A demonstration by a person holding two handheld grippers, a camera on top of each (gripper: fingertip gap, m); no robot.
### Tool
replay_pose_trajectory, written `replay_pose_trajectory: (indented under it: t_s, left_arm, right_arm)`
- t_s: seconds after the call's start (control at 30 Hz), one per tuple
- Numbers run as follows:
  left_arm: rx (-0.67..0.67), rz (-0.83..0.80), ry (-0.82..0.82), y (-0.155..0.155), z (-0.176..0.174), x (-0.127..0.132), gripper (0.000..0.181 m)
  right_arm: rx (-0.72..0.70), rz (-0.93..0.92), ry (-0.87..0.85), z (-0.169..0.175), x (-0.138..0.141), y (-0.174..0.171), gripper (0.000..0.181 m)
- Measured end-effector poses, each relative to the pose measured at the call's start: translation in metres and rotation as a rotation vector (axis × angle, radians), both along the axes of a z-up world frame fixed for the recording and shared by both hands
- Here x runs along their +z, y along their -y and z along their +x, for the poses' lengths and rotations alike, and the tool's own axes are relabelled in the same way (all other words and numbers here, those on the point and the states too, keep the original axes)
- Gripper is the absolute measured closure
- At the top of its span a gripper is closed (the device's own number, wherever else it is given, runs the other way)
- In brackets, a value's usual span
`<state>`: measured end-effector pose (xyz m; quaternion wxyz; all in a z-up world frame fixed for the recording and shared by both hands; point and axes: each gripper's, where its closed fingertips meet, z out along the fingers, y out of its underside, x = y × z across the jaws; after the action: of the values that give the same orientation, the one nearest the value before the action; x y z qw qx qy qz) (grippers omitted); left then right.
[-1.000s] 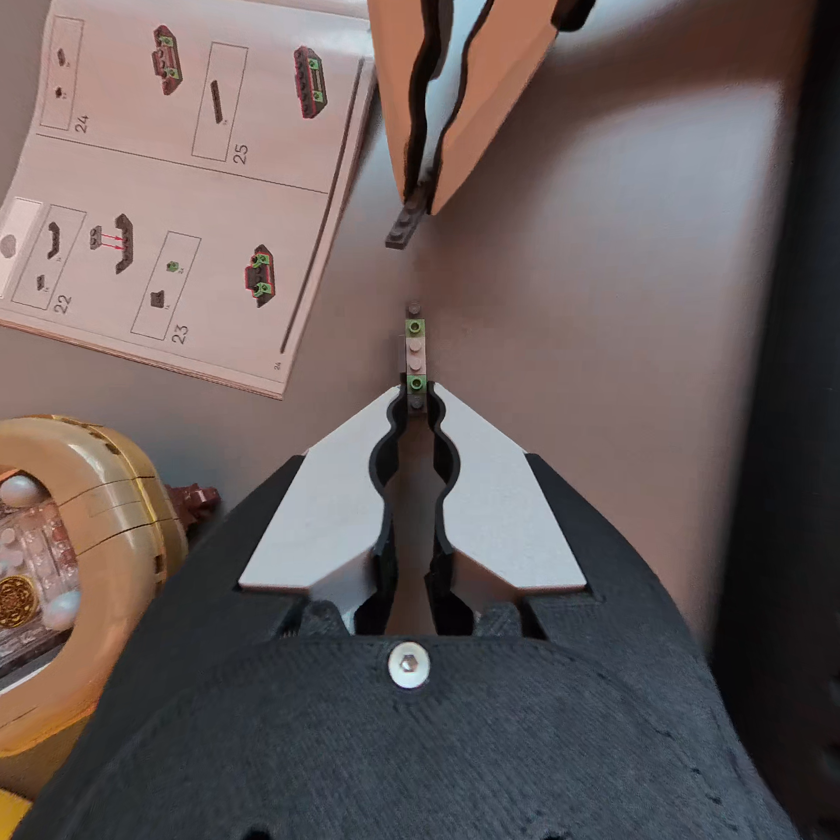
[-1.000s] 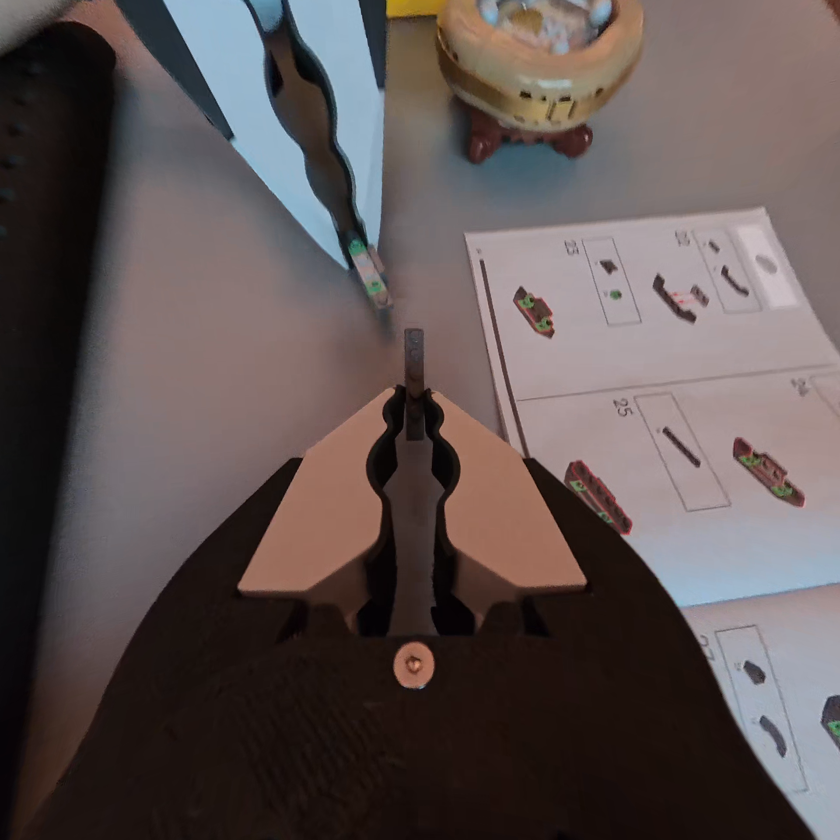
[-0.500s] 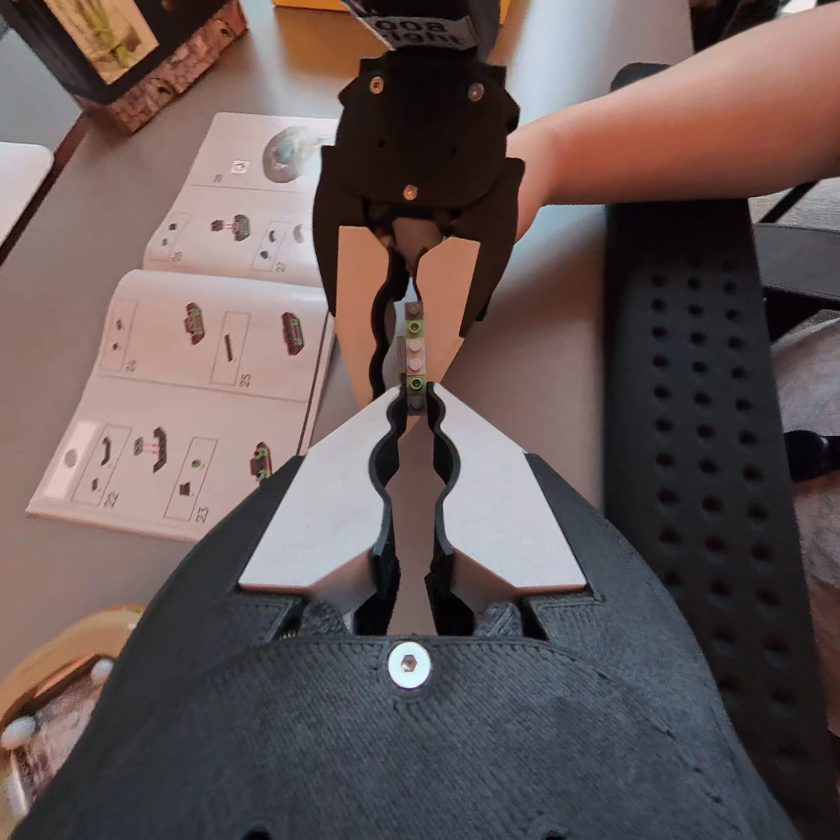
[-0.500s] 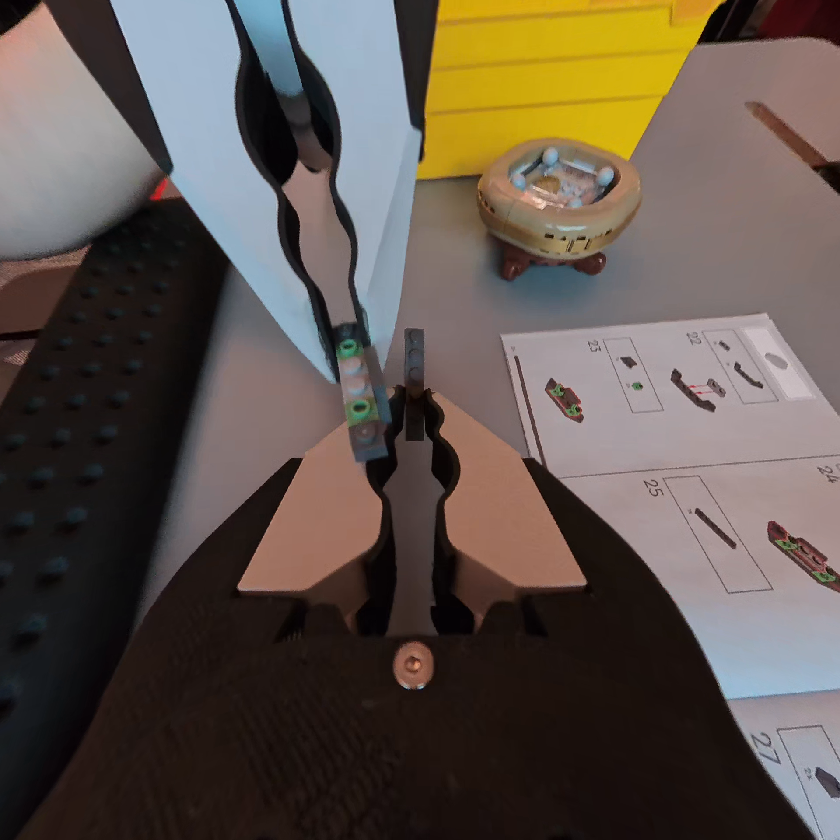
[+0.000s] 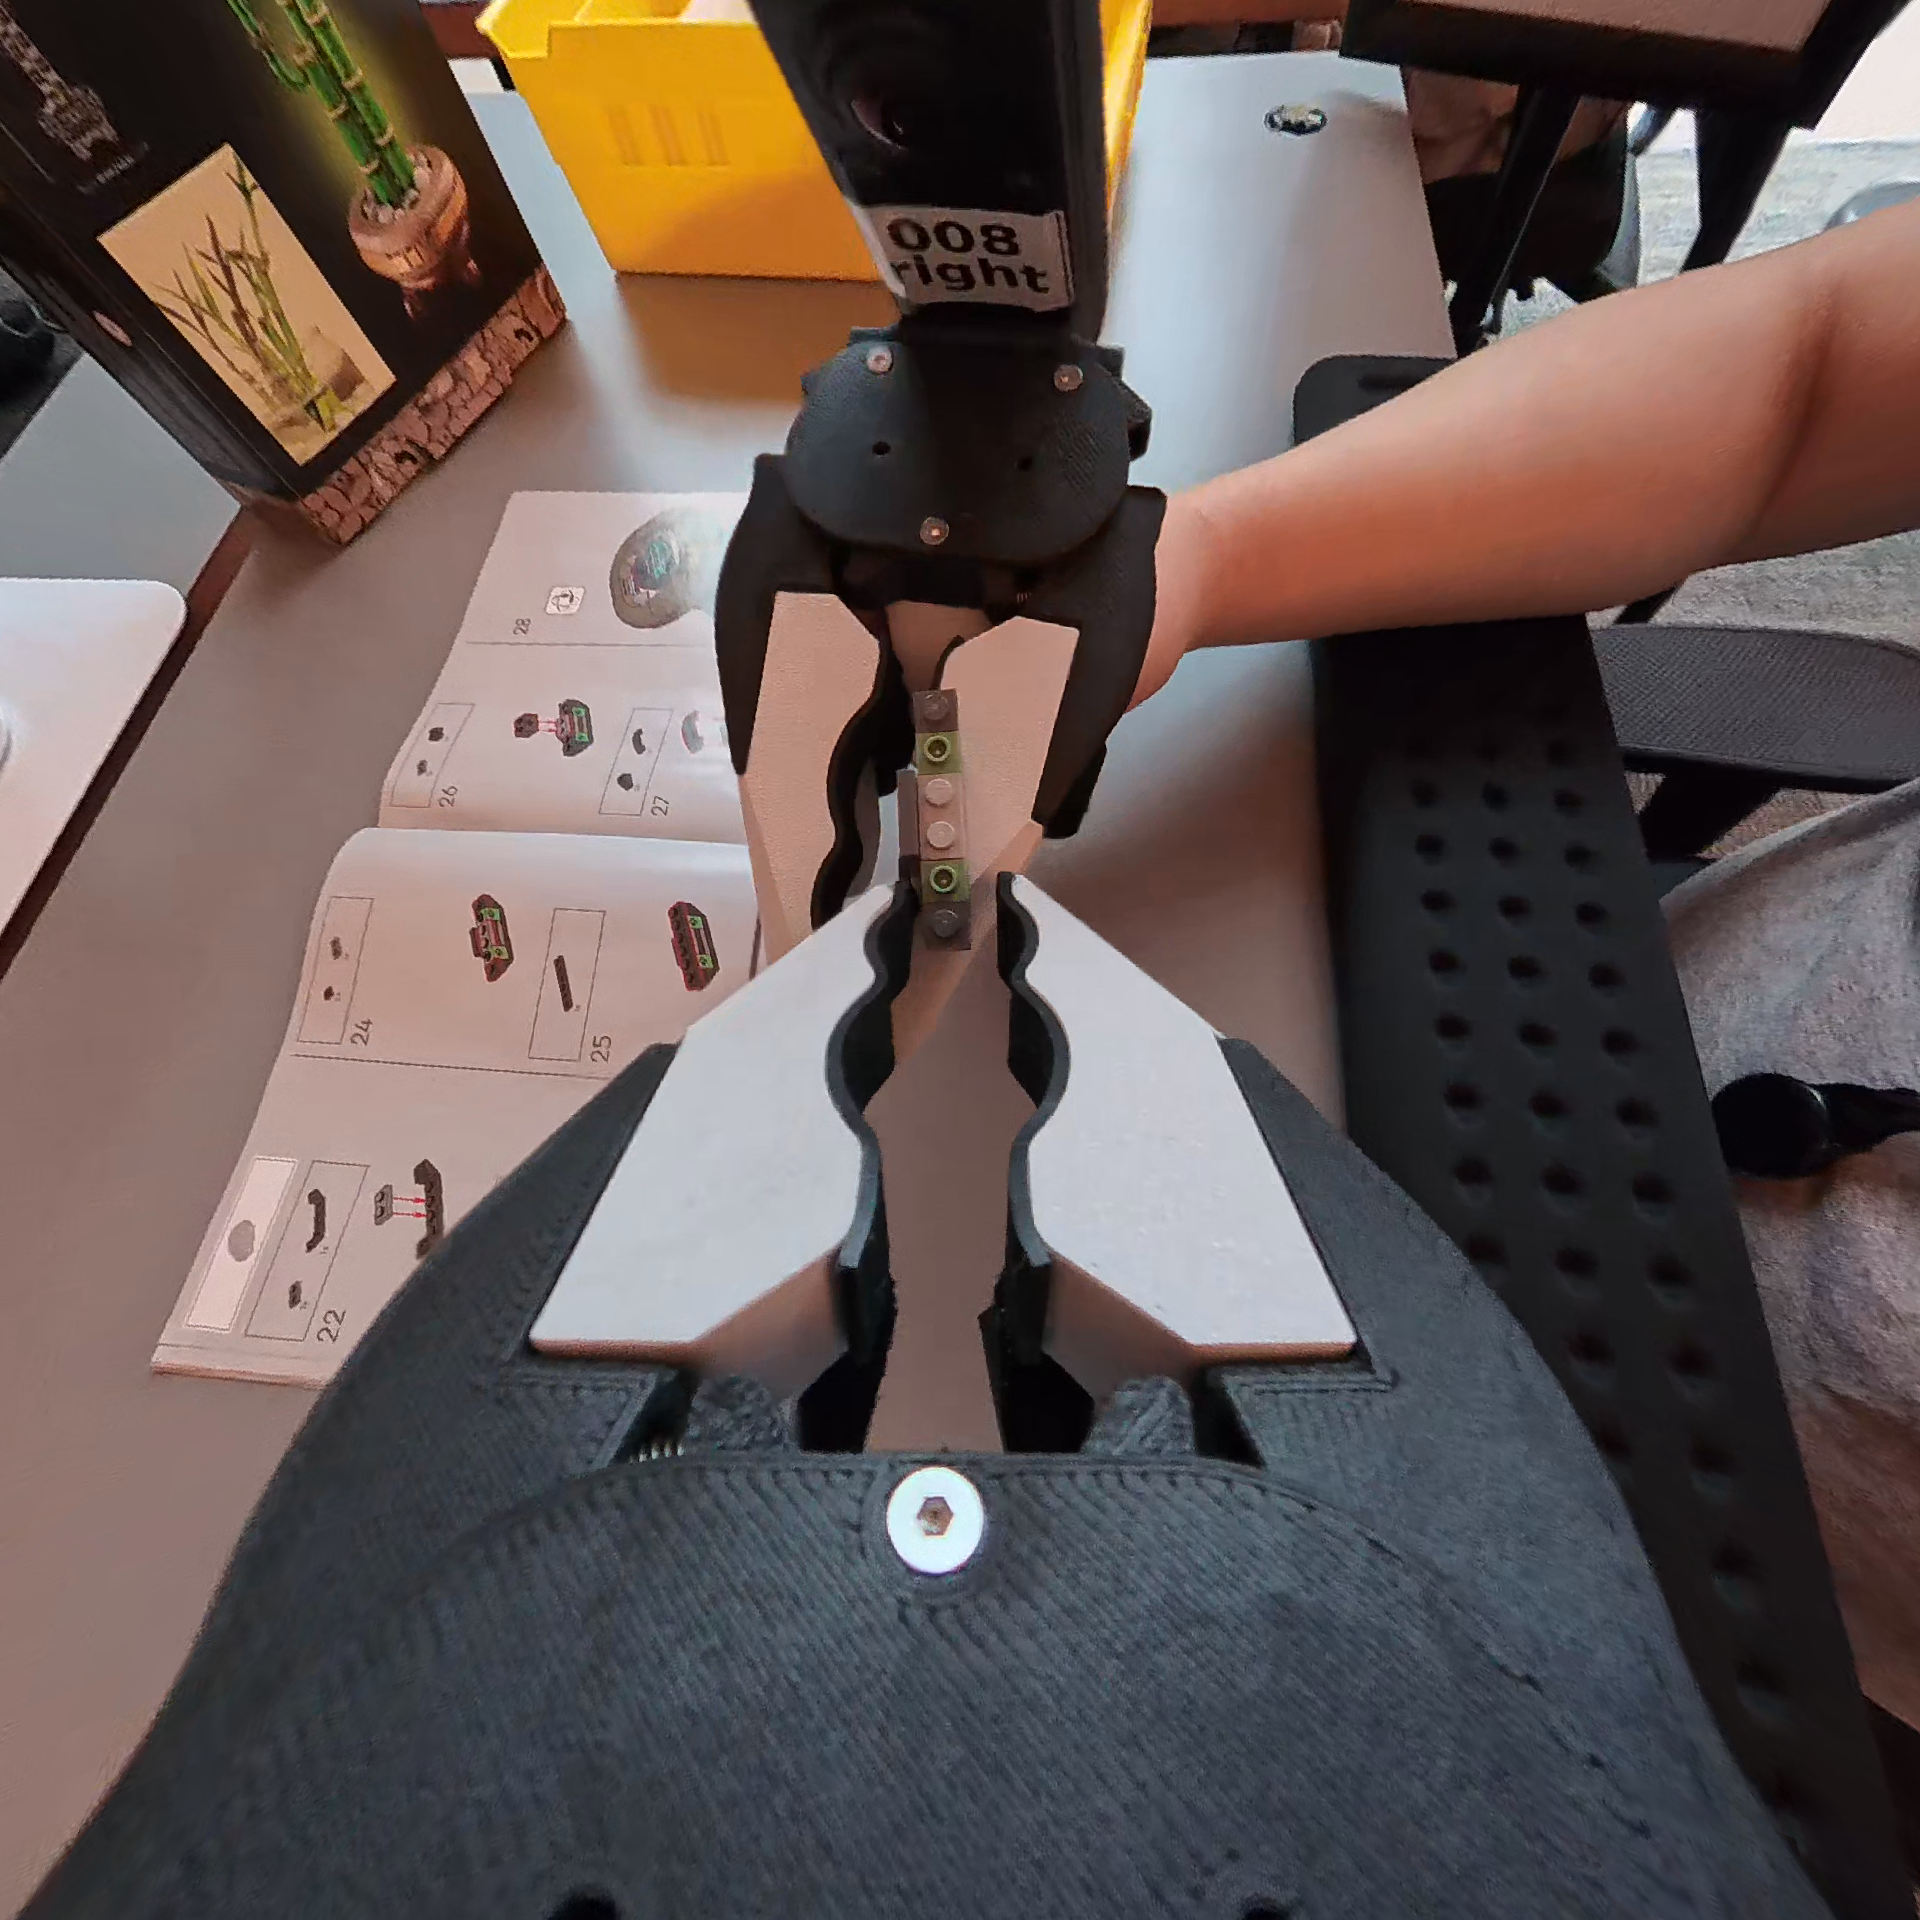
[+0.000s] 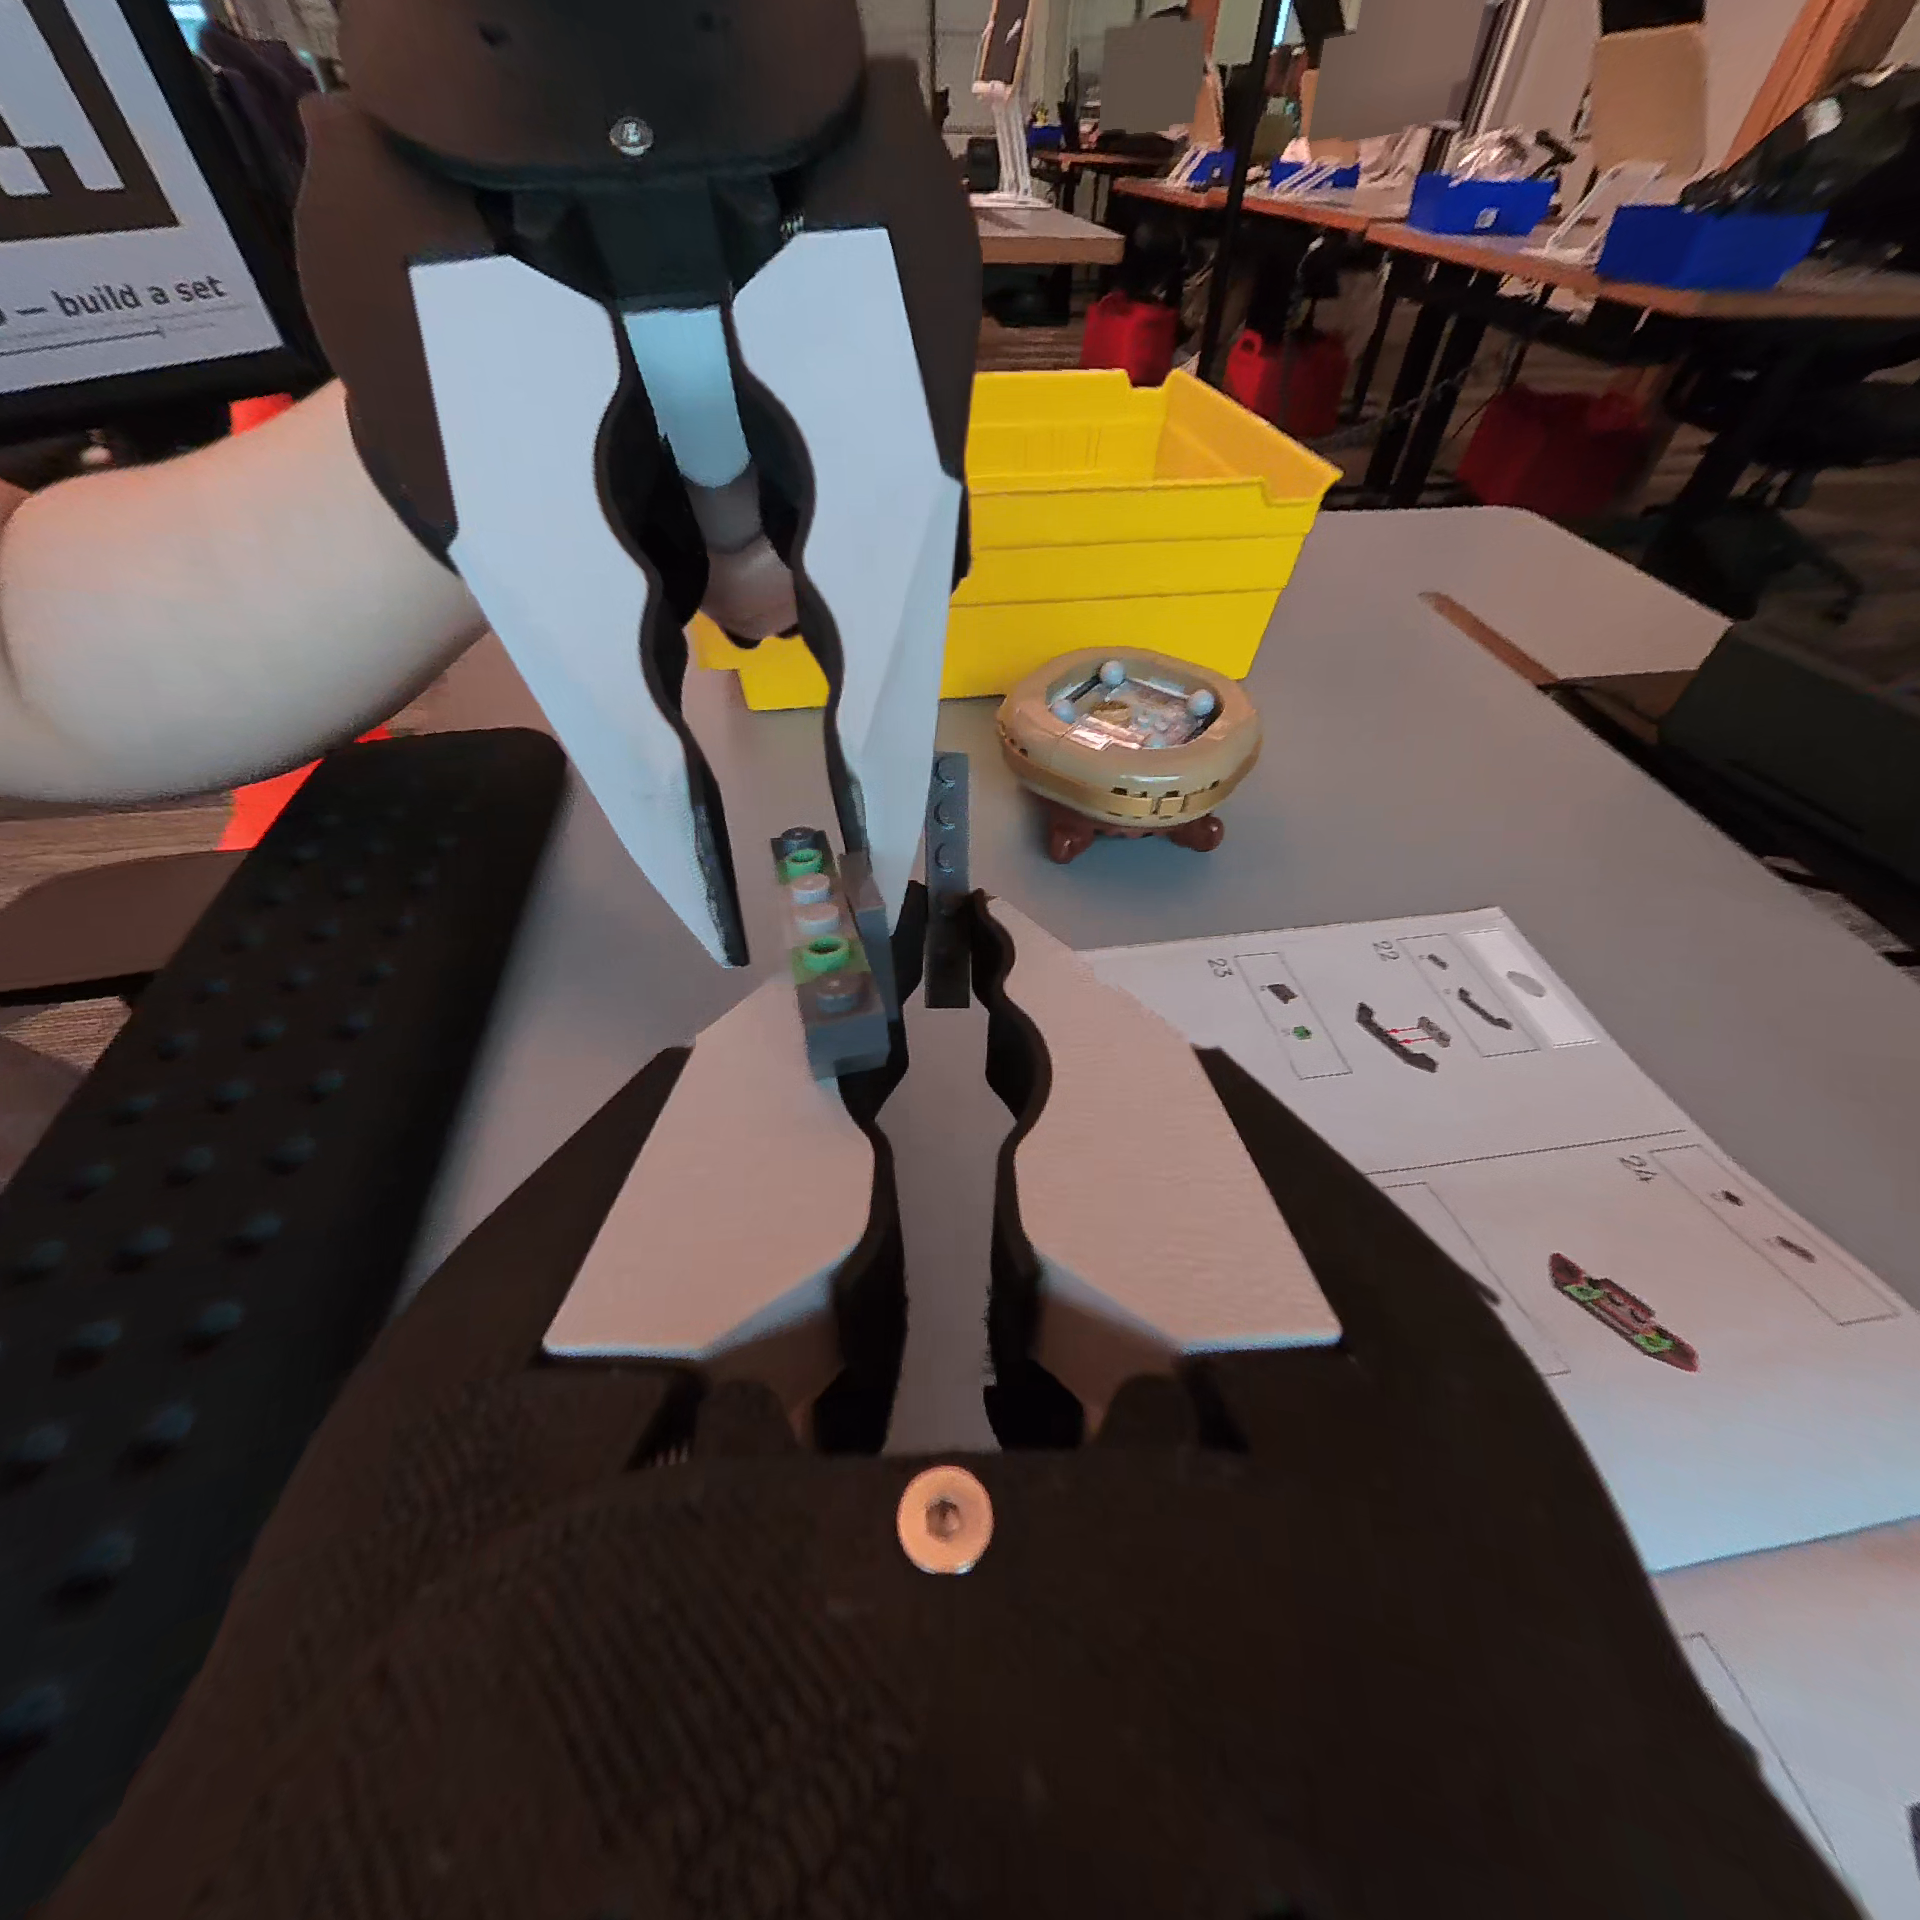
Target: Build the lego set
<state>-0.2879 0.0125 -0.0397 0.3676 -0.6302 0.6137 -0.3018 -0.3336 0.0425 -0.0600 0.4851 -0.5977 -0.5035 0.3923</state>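
Right wrist view: my right gripper (image 6: 940, 925) pinched the dark plate (image 6: 947, 883), left gripper (image 6: 795, 914) clamped the studded strip (image 6: 831, 951); misaligned studs risked slipping.

A: Where do the two tools meet?
B: Above the table (image 6: 1455, 727), tips facing. The left gripper (image 5: 943, 914) pinches one end of the studded strip (image 5: 941, 821); the right gripper (image 6: 943, 935) pinches a narrow plate (image 6: 948, 883) standing just beside that strip.

A: And on the table?
B: In the right wrist view, the open instruction booklet (image 6: 1507, 1195) lies to the right, the round model (image 6: 1127, 743) beyond it, the bin (image 6: 1122, 540) behind the model. A chair back (image 6: 208, 1091) stands left. In the left wrist view, the set's box (image 5: 260, 260) stands far left, behind the booklet.
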Motion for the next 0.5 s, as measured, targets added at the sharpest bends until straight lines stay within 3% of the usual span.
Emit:
replay_pose_trajectory:
  t_s: [0.5]
  left_arm:
    - [0.16,0.058,0.413,-0.011,0.008,0.025,0.164]
  right_arm:
    - [-0.099,0.021,-0.121,0.007,0.026,-0.01,0.175]
